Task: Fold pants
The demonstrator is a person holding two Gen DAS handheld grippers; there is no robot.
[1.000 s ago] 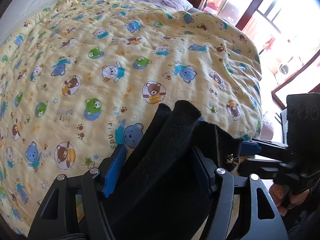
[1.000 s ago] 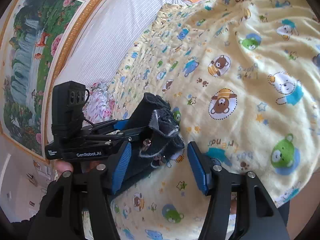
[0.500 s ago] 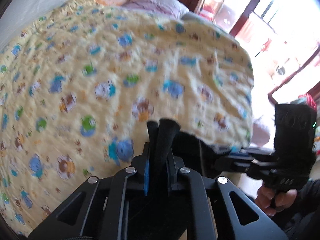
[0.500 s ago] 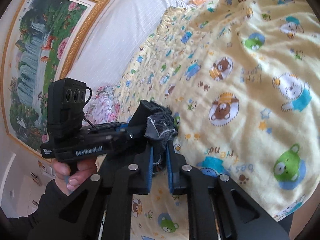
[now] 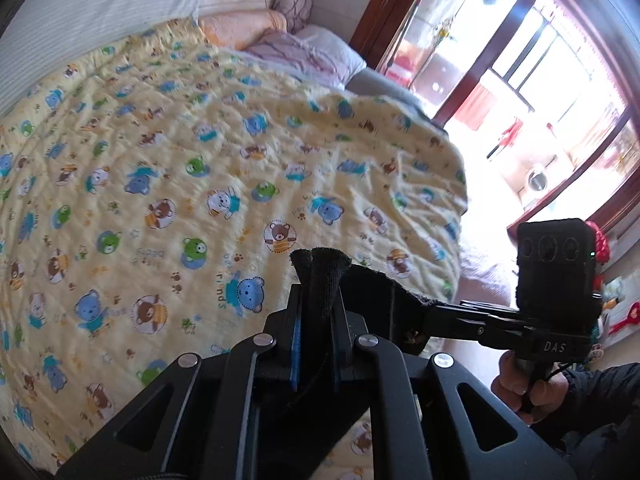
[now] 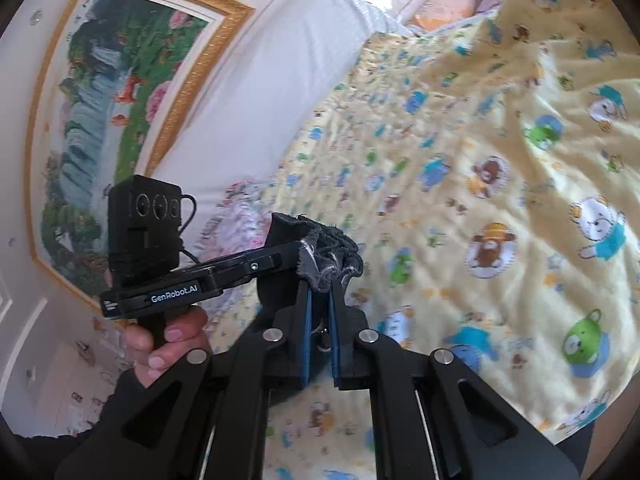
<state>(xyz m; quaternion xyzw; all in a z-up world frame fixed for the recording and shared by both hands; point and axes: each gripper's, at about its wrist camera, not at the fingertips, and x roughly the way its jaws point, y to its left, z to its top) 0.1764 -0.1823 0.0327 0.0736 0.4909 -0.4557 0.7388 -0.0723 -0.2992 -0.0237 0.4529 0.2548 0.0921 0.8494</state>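
The black pants point(image 5: 320, 280) are held up above the bed by both grippers, most of the fabric hanging out of sight below. My left gripper point(image 5: 318, 308) is shut on a bunched black edge of the pants. My right gripper point(image 6: 320, 300) is shut on another edge of the pants point(image 6: 324, 248), which shows a grey lining. Each gripper shows in the other's view: the right one point(image 5: 440, 312) at the right of the left wrist view, the left one point(image 6: 280, 258) at the left of the right wrist view, a short span of fabric between them.
A yellow blanket with cartoon bears point(image 5: 200, 168) covers the bed below. Pillows point(image 5: 312, 52) lie at the far end. A window and wooden door frame point(image 5: 540, 100) stand to the right. A framed painting point(image 6: 112, 92) hangs on the wall behind a white headboard point(image 6: 280, 80).
Both grippers have closed on the pants edges: they were open a second ago. They have then lifted the fabric higher above the blanket.
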